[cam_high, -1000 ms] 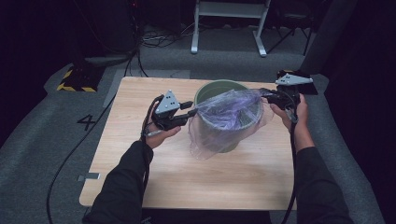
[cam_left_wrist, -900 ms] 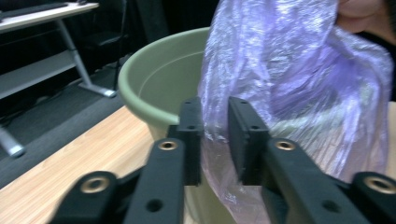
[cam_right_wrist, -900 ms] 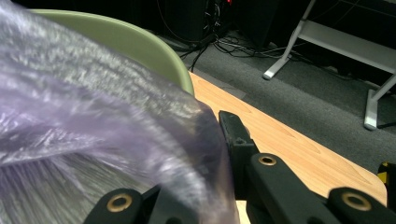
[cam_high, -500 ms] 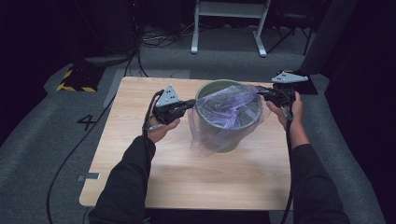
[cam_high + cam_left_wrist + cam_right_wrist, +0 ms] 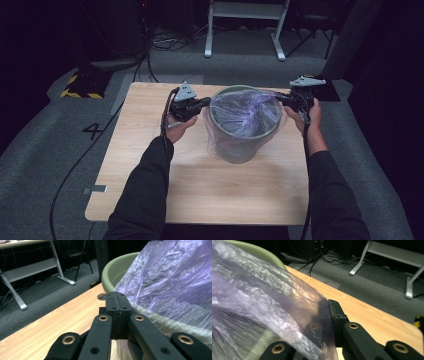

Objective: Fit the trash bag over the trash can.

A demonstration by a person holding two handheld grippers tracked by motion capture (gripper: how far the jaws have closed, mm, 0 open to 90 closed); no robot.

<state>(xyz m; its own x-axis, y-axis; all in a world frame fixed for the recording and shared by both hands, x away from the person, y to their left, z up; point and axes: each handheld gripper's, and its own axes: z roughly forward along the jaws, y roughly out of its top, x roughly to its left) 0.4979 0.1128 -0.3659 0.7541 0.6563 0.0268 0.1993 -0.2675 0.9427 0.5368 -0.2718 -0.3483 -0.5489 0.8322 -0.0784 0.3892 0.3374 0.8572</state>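
A round green bin point(image 5: 240, 150) stands mid-table with a translucent purple plastic bag point(image 5: 245, 112) stretched across its mouth and hanging down its outside. At the bin's left rim my left gripper point(image 5: 204, 103) is shut, its jaws pressed together point(image 5: 118, 306) with the bag's edge point(image 5: 175, 282) right against them. At the right rim my right gripper point(image 5: 281, 99) is shut on the opposite bag edge. In the right gripper view the film point(image 5: 269, 307) drapes over one jaw and runs between the two. The green rim point(image 5: 117, 270) shows behind the bag.
The wooden table point(image 5: 200, 190) has bare room in front of and left of the bin. A black box point(image 5: 330, 92) sits at the right far corner. Grey carpet, cables point(image 5: 165, 40) and a white desk frame point(image 5: 245, 25) lie beyond the far edge.
Both grippers lifted slightly and shifted toward the far side while still pinching the bag. The film now spreads wider and flatter over the bin's mouth.
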